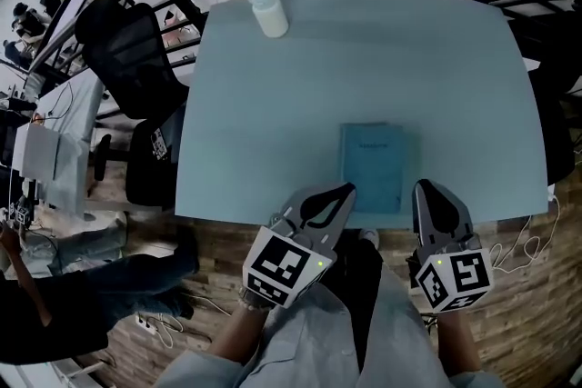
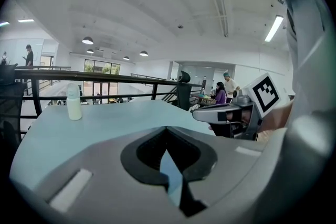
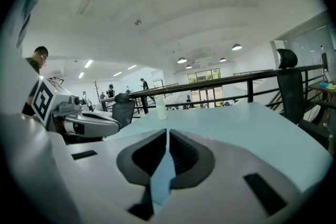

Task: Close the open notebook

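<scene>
— What is being seen first?

— A big pale blue table (image 1: 273, 104) is being looked down on. A black chair (image 1: 127, 50) is being left beside its far left corner.

— Where is the notebook being kept?

— The notebook (image 1: 372, 166) is being left flat near the front edge of the table, a bit to the right. Its cover is being shown shut, so the job is being judged as done.

— How are the tools being held?

— The left gripper (image 1: 344, 194) and the right gripper (image 1: 429, 192) are being held at the front edge, over the person's lap, one at each side of the notebook. It does not look like it is being touched by them. Most likely they are being kept back because nothing more is needed.

— Are the jaws being kept apart?

— No. Both pairs of jaws are being held together, and nothing is being pinched in either.

— And the smallest thing?

— A white bottle (image 1: 266, 10) is being left standing at the far edge, well apart from the notebook, so it is out of the way.
</scene>
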